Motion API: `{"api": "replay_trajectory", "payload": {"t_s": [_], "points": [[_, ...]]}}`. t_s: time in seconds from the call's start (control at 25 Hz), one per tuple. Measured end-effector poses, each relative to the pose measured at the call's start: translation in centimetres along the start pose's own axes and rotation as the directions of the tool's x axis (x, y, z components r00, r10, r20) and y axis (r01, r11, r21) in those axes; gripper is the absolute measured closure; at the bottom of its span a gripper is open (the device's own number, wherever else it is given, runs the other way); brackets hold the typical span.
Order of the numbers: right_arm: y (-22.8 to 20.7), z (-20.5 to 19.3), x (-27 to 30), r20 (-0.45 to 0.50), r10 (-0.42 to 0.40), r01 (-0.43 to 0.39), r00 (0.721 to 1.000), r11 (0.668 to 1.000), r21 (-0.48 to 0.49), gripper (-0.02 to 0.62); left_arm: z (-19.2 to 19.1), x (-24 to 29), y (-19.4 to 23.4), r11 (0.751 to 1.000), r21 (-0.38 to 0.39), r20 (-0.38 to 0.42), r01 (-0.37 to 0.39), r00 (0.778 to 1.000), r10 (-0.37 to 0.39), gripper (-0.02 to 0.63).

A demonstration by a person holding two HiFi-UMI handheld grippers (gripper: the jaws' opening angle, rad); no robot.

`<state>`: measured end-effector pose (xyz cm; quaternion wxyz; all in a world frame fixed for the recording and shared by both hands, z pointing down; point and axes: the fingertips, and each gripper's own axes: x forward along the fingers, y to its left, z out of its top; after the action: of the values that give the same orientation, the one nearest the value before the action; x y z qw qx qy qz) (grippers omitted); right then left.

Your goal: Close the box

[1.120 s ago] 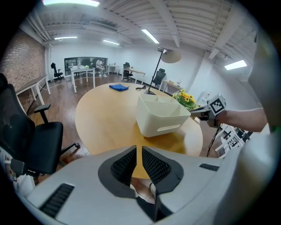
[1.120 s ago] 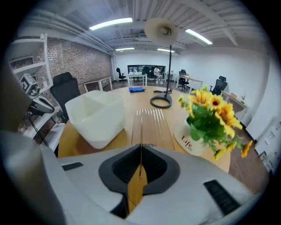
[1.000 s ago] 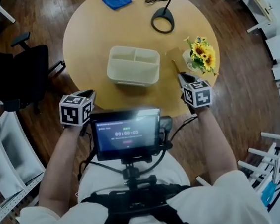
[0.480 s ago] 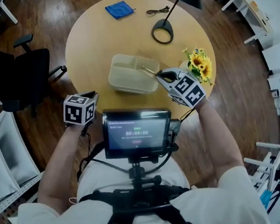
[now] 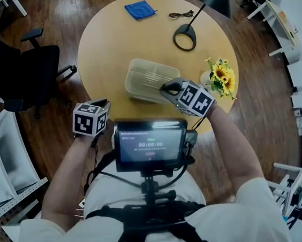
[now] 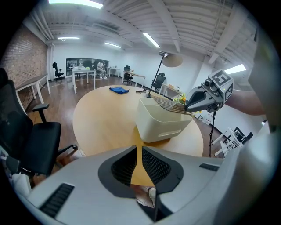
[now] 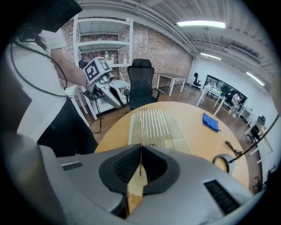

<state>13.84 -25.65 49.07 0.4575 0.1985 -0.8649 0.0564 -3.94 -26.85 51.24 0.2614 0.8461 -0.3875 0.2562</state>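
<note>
Head view: a round pale-wood table [image 5: 106, 47] at twelve o'clock on a dark wooden plank floor [image 5: 49, 15], a black swivel office chair [image 5: 21, 61] at ten o'clock, white metal shelving [image 5: 6, 170] at eight o'clock; a red brick wall [image 7: 158, 46] and white fluorescent ceiling strips [image 7: 202, 24] enclose the room.

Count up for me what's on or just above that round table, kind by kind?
box: 1
clear lid, held over the box: 1
desk lamp: 1
blue cloth: 1
cable: 1
pot of sunflowers: 1
Total: 6
</note>
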Motion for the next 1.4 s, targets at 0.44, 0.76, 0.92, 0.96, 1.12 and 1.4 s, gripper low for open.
{"api": "replay_trajectory", "payload": {"t_s": [0.44, 0.76, 0.92, 0.96, 1.12, 1.4], "points": [[1.1, -0.5, 1.7, -0.041, 0.065, -0.066, 0.997, 0.997, -0.035, 0.586, -0.2, -0.6, -0.2, 1.0, -0.02, 0.001, -0.017, 1.0, 0.017, 0.569], [1.2, -0.2, 1.5, -0.035, 0.078, -0.079, 0.996, 0.997, -0.018, 0.586, -0.2, -0.8, -0.6, 1.0, -0.015, -0.005, -0.019, 1.0, 0.018, 0.568], [1.7, -0.4, 1.4, -0.045, 0.099, -0.1, 0.994, 0.995, -0.004, 0.586, -0.2, -0.8, -0.7, 1.0, -0.01, -0.008, -0.013, 1.0, 0.013, 0.568], [1.8, -0.3, 1.4, -0.045, 0.103, -0.104, 0.994, 0.995, -0.002, 0.586, -0.1, -0.8, -0.6, 1.0, -0.008, -0.009, -0.013, 1.0, 0.012, 0.568], [1.8, -0.3, 1.4, -0.037, 0.102, -0.101, 0.994, 0.995, 0.018, 0.586, -0.2, -0.7, -0.6, 1.0, -0.009, -0.01, -0.01, 1.0, 0.009, 0.568], [1.8, -0.5, 1.3, -0.046, 0.111, -0.11, 0.993, 0.994, 0.029, 0.586, -0.3, -0.7, -0.9, 1.0, -0.02, -0.009, 0.004, 1.0, -0.004, 0.569]]}}
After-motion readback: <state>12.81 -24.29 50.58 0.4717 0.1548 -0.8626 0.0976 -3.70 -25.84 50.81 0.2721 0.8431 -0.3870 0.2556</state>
